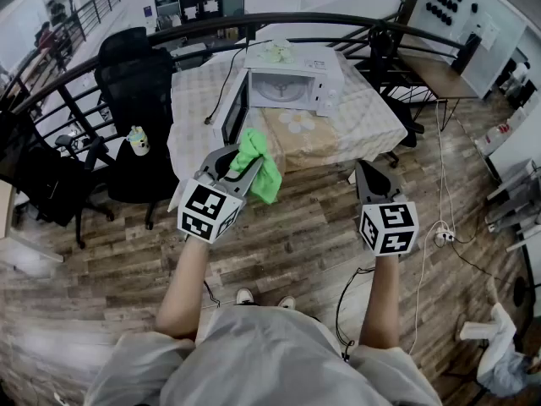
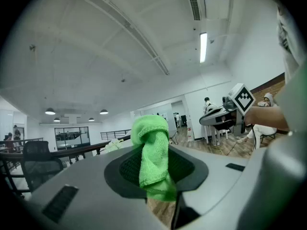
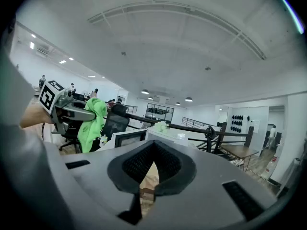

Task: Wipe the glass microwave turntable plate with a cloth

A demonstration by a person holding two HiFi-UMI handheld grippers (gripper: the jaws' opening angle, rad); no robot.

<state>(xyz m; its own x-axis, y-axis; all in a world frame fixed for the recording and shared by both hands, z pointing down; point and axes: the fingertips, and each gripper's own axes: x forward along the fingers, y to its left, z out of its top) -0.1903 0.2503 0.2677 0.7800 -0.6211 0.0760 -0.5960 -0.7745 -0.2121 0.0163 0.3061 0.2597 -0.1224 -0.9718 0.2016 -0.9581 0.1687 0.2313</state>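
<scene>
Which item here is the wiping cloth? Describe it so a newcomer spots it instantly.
Start at the white microwave standing open on the checked table. Nearer the camera than its door, the left gripper has its tongs shut on the cloth. It is the only bright green thing there, bunched and hanging limp.

I can read no text, labels or numbers anywhere; the claw cubes carry only black-and-white square marker patterns.

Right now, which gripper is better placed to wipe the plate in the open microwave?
Left. The left gripper is shut on the green cloth and points toward the microwave. The right gripper is shut with nothing in it.
</scene>
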